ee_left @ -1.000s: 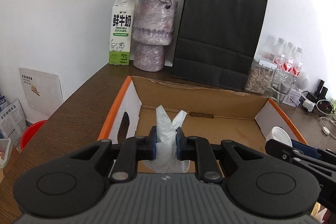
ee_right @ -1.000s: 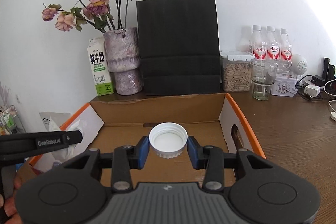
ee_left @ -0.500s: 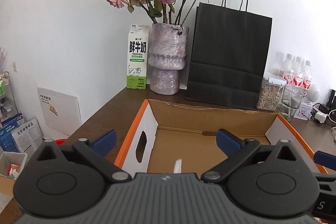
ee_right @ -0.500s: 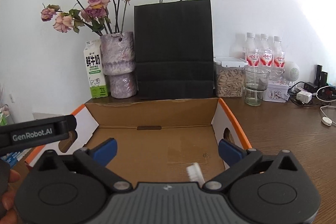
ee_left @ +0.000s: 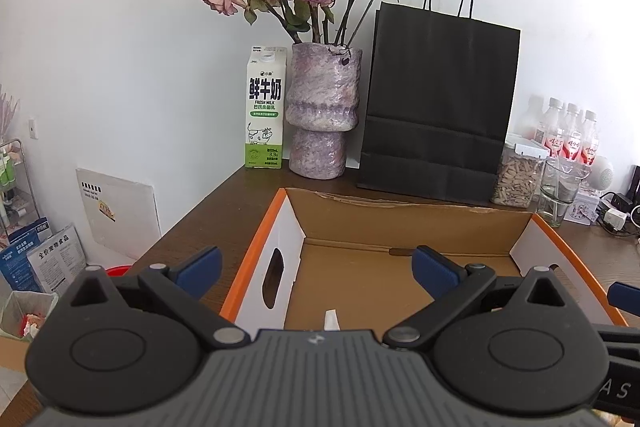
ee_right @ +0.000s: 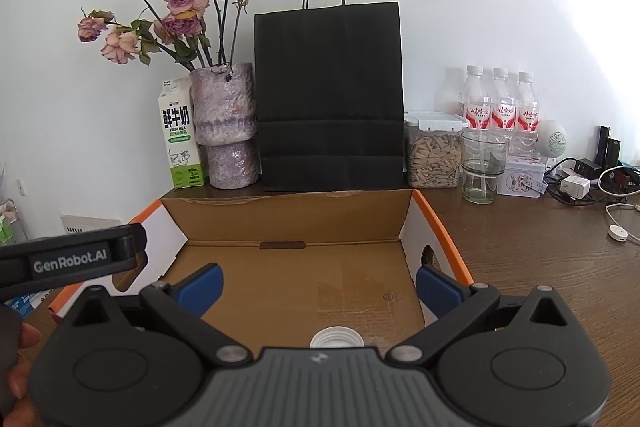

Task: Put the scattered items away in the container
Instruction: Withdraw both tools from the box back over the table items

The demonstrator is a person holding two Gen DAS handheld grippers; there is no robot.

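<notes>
An open cardboard box [ee_left: 400, 223] with orange edges and white side flaps lies on the brown table; in the right wrist view the box [ee_right: 288, 215] fills the middle. My left gripper [ee_left: 318, 269] stands open above the box's near left part, nothing between its blue pads. Just a white tip of tissue [ee_left: 331, 319] shows on the box floor behind the gripper body. My right gripper [ee_right: 318, 285] is open too, over the box's near side. A white bottle cap [ee_right: 337, 337] rests on the box floor below it, half hidden by the gripper body.
Along the wall stand a milk carton [ee_left: 265, 109], a purple vase of dried roses [ee_left: 322, 111], a black paper bag [ee_left: 438, 107], a jar of seeds [ee_right: 434, 155], a glass [ee_right: 483, 165], several water bottles [ee_right: 502, 111] and cables [ee_right: 592, 183]. A hand [ee_right: 18, 359] holds the left gripper's body.
Both grippers opened wide. The left one let go of the tissue and the right one let go of the white cap; both items dropped onto the box floor. The left view tilted upward.
</notes>
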